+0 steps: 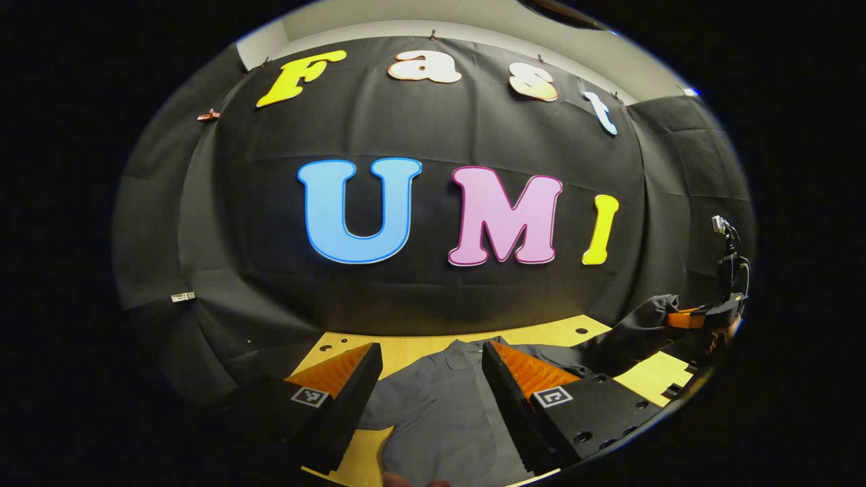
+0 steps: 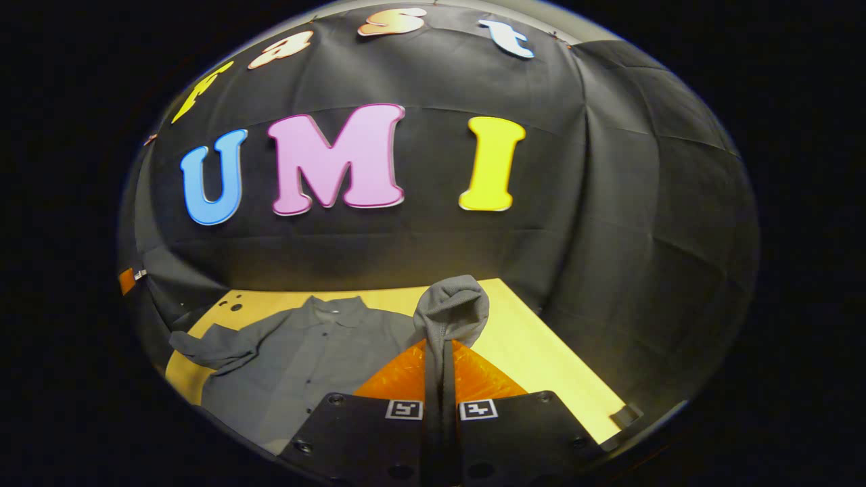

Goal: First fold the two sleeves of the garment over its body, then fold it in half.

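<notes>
A grey button-up shirt (image 1: 440, 406) lies flat on a yellow wooden table (image 1: 406, 348), collar toward the booth wall. My left gripper (image 1: 433, 362) hovers open just above the shirt's upper body, one finger to each side of the collar area. Off to the right, my right gripper (image 1: 690, 318) holds one sleeve (image 1: 636, 331) lifted off the table. In the right gripper view the right gripper (image 2: 440, 348) is shut on that sleeve, whose cuff (image 2: 452, 311) sticks up above the fingers. The shirt body (image 2: 311, 358) lies to the left, its other sleeve (image 2: 210, 348) spread outward on the table (image 2: 534, 345).
The black cloth wall closes in the table at the back and on both sides. Small holes (image 1: 580, 331) dot the tabletop near its far edge. A dark bracket (image 2: 626, 414) sits at the table's right edge. A small device on a stand (image 1: 724, 230) rises at the far right.
</notes>
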Demonstrator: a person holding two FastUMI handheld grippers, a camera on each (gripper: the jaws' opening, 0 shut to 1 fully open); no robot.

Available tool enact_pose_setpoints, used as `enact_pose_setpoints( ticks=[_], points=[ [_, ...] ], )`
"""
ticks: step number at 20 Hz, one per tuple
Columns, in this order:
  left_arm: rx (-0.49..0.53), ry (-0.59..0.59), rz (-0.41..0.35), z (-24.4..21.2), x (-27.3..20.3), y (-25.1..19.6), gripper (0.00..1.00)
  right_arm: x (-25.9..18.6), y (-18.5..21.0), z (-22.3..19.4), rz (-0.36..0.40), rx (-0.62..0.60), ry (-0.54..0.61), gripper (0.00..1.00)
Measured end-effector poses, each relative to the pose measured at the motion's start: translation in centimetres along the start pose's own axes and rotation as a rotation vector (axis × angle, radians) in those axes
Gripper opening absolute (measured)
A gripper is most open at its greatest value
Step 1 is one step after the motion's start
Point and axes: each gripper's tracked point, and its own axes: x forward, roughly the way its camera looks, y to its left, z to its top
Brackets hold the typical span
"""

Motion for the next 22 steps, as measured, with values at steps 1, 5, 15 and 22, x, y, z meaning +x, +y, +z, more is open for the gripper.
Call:
enact_pose_setpoints(
  ticks=[1,5,15,22],
  points=[
    [-0.006,0.002,0.009,-0.4,0.0,1.1,0.94,0.8,2.1,0.1,0.021,0.002,0.0,0.05],
    [-0.034,0.019,0.037,-2.0,-0.2,5.1,0.95,4.7,9.4,-0.7,0.09,-0.017,0.014,0.05],
    [-0.113,0.078,0.194,-6.9,-0.5,14.9,0.96,13.8,21.3,-8.8,0.163,-0.084,0.164,0.05],
    [-0.079,0.108,0.266,-10.0,-0.5,18.9,0.96,18.4,25.6,-15.4,0.161,-0.11,0.269,0.05]
  ],
)
